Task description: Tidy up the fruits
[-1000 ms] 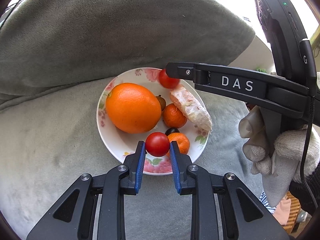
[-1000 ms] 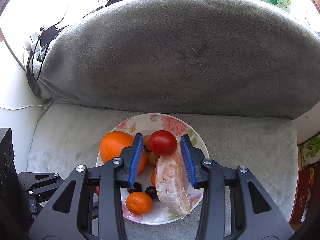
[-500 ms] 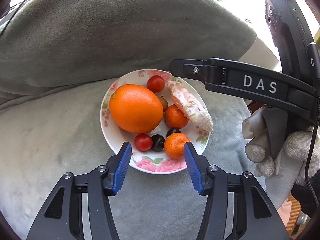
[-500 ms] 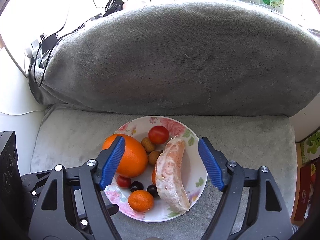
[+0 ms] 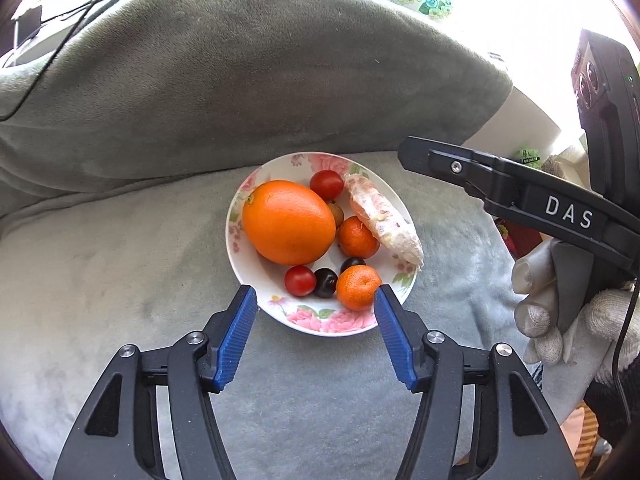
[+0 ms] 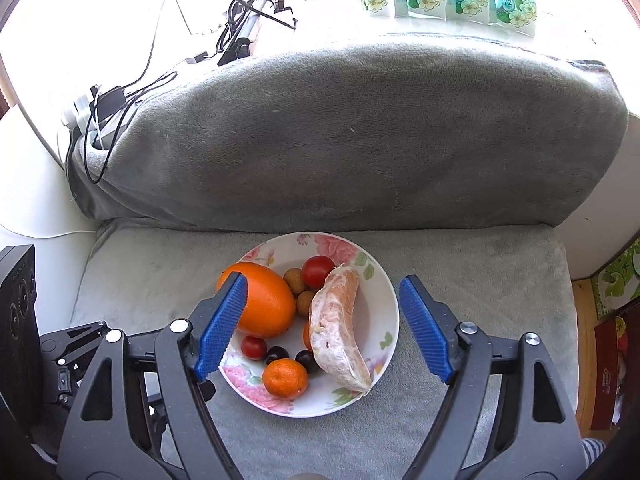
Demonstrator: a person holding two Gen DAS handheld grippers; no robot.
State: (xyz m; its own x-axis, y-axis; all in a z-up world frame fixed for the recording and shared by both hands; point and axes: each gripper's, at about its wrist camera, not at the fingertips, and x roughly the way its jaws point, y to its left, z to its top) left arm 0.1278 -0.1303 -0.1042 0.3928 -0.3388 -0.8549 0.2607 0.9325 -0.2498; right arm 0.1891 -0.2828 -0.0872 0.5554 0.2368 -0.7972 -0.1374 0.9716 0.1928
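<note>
Fruit all sat on the flowered plate point(image 5: 320, 326) on the grey cushion point(image 5: 120, 280), plate close to the cushion's back edge under the bolster point(image 5: 240, 80). Big orange point(image 5: 289, 222) filled the plate's left side; peeled citrus segment point(image 5: 384, 220) lay along the right rim, long axis running from far rim to near-right rim. Between them were a tomato point(image 5: 327, 185) at the far rim, a mandarin point(image 5: 358, 237) mid-plate, and at the near rim a second tomato point(image 5: 300, 280), a dark cherry point(image 5: 326, 282) and a second mandarin point(image 5: 359, 287). Left gripper point(image 5: 314, 322) pointed steeply down at the near rim, jaws opening with nothing between the pads; its right pad sat just beside the near mandarin, so that hand was nearer the small near-rim fruit. Right gripper point(image 6: 326, 328) was spread wide and empty, hovering above the plate and angled down; in its own view the pads framed the segment and the orange's right half, touching neither. Gloved hand point(image 5: 560, 304) carried it, right of the plate. Judgement: both drops looked done, and no loose fruit showed on the cushion.
</note>
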